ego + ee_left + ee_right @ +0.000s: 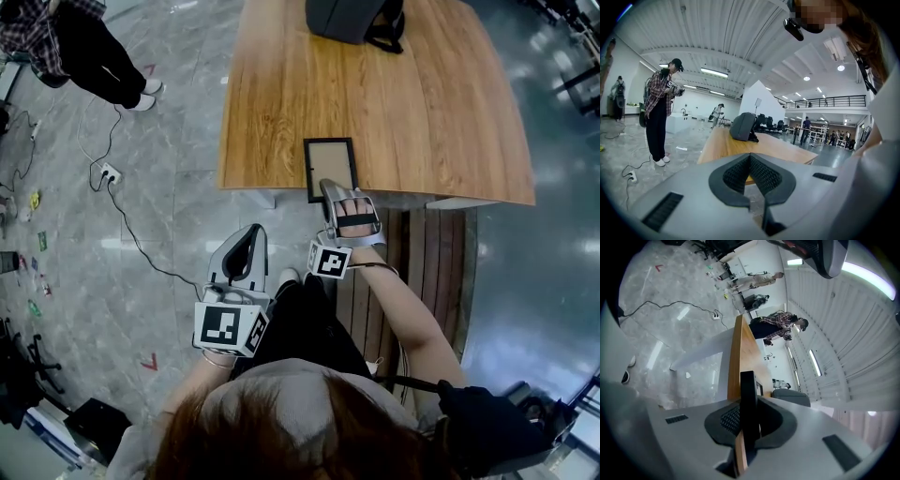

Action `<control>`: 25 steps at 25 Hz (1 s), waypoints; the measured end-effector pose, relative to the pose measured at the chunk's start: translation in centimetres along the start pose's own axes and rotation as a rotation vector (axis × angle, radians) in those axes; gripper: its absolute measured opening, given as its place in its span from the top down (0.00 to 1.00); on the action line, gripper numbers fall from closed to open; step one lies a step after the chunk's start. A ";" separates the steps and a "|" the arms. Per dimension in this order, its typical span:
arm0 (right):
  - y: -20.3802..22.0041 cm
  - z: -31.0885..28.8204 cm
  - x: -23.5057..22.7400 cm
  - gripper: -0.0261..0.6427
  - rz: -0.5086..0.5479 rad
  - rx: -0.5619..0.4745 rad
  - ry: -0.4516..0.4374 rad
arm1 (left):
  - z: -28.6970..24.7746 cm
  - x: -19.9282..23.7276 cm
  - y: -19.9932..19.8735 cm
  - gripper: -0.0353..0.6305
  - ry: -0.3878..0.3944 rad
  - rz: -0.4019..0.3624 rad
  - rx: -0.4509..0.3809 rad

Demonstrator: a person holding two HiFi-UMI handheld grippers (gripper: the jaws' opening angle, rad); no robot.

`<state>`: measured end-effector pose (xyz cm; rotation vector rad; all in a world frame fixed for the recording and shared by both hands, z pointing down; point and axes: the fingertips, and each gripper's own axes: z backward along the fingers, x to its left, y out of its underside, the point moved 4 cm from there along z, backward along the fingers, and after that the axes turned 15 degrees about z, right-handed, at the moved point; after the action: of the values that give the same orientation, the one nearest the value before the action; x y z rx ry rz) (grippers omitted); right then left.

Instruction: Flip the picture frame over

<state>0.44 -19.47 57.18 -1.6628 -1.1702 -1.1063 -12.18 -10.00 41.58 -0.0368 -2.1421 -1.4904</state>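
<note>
- Picture frame (330, 161): a rectangle with a thin black border around a plain, matte tan panel. I cannot tell whether the panel is its front or its back.
- It sits at the near edge of the wooden surface (422, 112), left of that edge's middle. Its long sides run away from the person, and its near short end pokes slightly past the edge.
- From the head view it looks flat, or very nearly so, against the wood. I cannot tell whether the near end actually touches.
- Right claw (329, 191): pinching the frame's near short end, one pad on each face. In the right gripper view the frame shows edge-on between the dark pads as a narrow black band. A light brown strip runs along one side of the band, down by the pads.
- Left claw (251, 232): pads pressed together with nothing between them. It is held off the surface, in front of the person's body and over the floor, well apart from the frame.
- A dark grey backpack (354, 19) stands at the far edge of the surface, well apart from the frame.
- A person in a plaid shirt (66, 42) stands on the grey floor beyond the surface's left side. A white power strip (110, 173) with its cable lies on the floor nearby.
</note>
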 end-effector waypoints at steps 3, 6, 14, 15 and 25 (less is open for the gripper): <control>-0.8 0.5 1.1 0.90 -0.003 -0.020 -0.076 | 0.1 -0.1 0.3 0.94 0.002 0.002 0.011; -1.2 0.6 1.6 0.89 -0.002 -0.010 -0.111 | 0.2 -0.1 0.4 0.94 0.004 0.001 0.013; -1.1 0.3 1.2 0.87 -0.033 0.010 -0.130 | 0.0 -0.1 0.8 0.94 0.007 0.018 0.017; -0.9 0.3 0.7 0.86 -0.051 0.021 -0.121 | 0.0 -0.1 0.9 0.94 0.006 0.019 0.017; -0.7 0.1 0.4 0.53 -0.156 0.047 -0.214 | -0.1 0.4 1.1 0.94 0.000 0.022 0.023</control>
<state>-0.15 -19.12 57.63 -1.7086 -1.4730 -1.0043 -12.18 -9.74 42.69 -0.0517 -2.1518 -1.4533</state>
